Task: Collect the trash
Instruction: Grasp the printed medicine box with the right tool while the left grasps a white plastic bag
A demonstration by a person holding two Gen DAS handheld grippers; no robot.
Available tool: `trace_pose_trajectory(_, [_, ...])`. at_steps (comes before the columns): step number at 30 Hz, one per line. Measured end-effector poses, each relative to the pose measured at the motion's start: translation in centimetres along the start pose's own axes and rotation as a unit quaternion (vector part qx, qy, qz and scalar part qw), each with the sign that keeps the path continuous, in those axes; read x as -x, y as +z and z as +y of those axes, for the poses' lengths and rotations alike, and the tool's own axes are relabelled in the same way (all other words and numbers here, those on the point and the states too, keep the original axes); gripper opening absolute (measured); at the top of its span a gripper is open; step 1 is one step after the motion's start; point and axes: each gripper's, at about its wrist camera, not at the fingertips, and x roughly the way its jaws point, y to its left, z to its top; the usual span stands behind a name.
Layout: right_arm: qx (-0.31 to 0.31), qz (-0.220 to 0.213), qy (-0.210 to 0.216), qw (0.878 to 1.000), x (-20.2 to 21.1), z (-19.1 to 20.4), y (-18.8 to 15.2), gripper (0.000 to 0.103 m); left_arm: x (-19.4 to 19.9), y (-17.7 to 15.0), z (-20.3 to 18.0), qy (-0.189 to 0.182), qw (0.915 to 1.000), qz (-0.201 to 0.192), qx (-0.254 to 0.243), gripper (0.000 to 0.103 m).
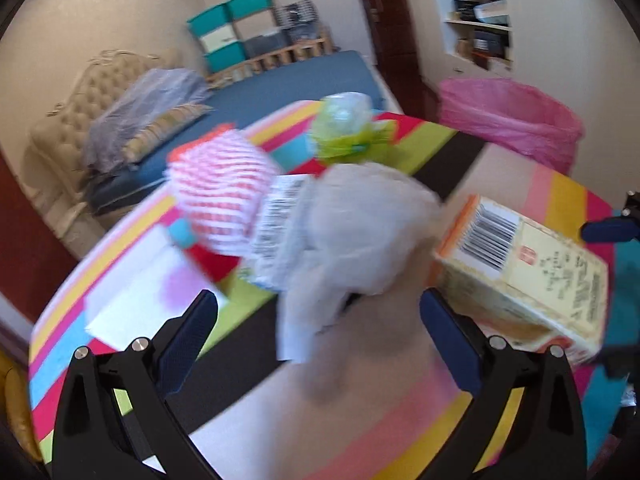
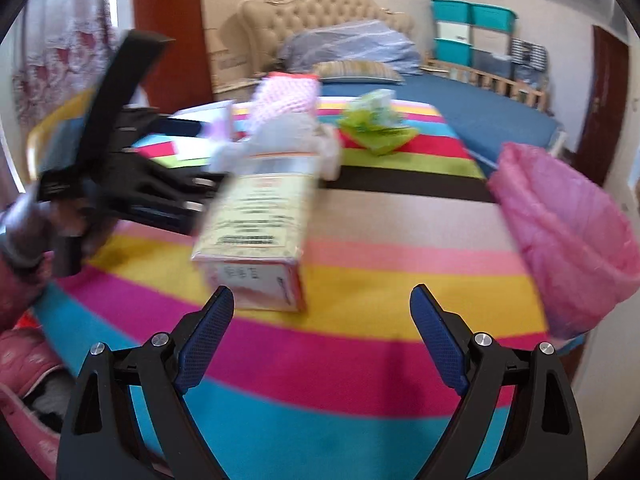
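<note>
Trash lies on a striped, many-coloured table [image 1: 400, 432] [image 2: 360, 280]. A crumpled white paper wad [image 1: 360, 236] sits just ahead of my open left gripper [image 1: 318, 308], whose jaws stand wide apart around nothing. A yellow carton with a barcode [image 1: 528, 276] [image 2: 256, 236] lies to its right, just beyond my open right gripper [image 2: 322, 308]. Farther back lie a red-and-white striped wrapper [image 1: 224, 192] [image 2: 288, 96], a green packet [image 1: 344, 128] [image 2: 376, 120] and white paper sheets [image 1: 136, 296]. The bin with a pink bag [image 1: 512, 120] [image 2: 568, 240] stands at the table's right.
A person's hand [image 2: 36, 232] holds the left gripper [image 2: 120, 168] at the left of the right wrist view. A bed with a blue cover [image 1: 296, 80] [image 2: 480, 108] stands behind the table, with teal storage boxes [image 1: 228, 32] and a dark door [image 1: 392, 32] beyond.
</note>
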Motion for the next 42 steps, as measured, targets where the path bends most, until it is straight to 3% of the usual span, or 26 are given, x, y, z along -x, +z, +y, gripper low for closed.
trace_pose_trajectory(3, [0.001,-0.009,-0.011,1.0,1.1,0.9,0.1,0.085,0.0,-0.3,-0.8,0.009,0.9999,-0.006,-0.008,0.098])
trace_pose_trajectory(11, [-0.006,-0.018,-0.006,1.0,1.4,2.8,1.3,0.085,3.5,-3.5,3.5,-0.021,0.9952,-0.041,0.086,0.098])
trace_pose_trajectory(16, [0.005,-0.001,-0.053,0.999,-1.6,4.8,2.0,0.085,5.2,-4.8,5.8,-0.046,0.9889,-0.06,0.128,0.098])
trace_pose_trajectory(21, [-0.007,0.007,-0.09,0.996,-3.4,4.7,2.7,0.083,5.3,-4.7,6.0,-0.06,0.9872,-0.064,0.133,0.098])
trace_pose_trajectory(24, [-0.015,0.002,-0.091,0.996,-3.3,3.8,2.7,0.05,5.0,-4.4,6.2,-0.065,0.9866,-0.06,0.137,0.098])
trace_pose_trajectory(31, [-0.066,-0.021,-0.104,0.992,-1.7,1.4,1.2,0.048,4.0,-2.4,5.3,-0.072,0.9883,-0.062,0.119,0.096])
trace_pose_trajectory(35, [-0.094,-0.036,-0.101,0.99,-0.7,0.2,0.4,0.048,2.5,-0.9,4.2,-0.095,0.9891,-0.052,0.1,0.078])
trace_pose_trajectory(42, [-0.112,-0.051,-0.107,0.987,0.7,-0.9,-0.3,0.049,-0.5,1.6,1.6,-0.089,0.9934,-0.035,0.063,0.077])
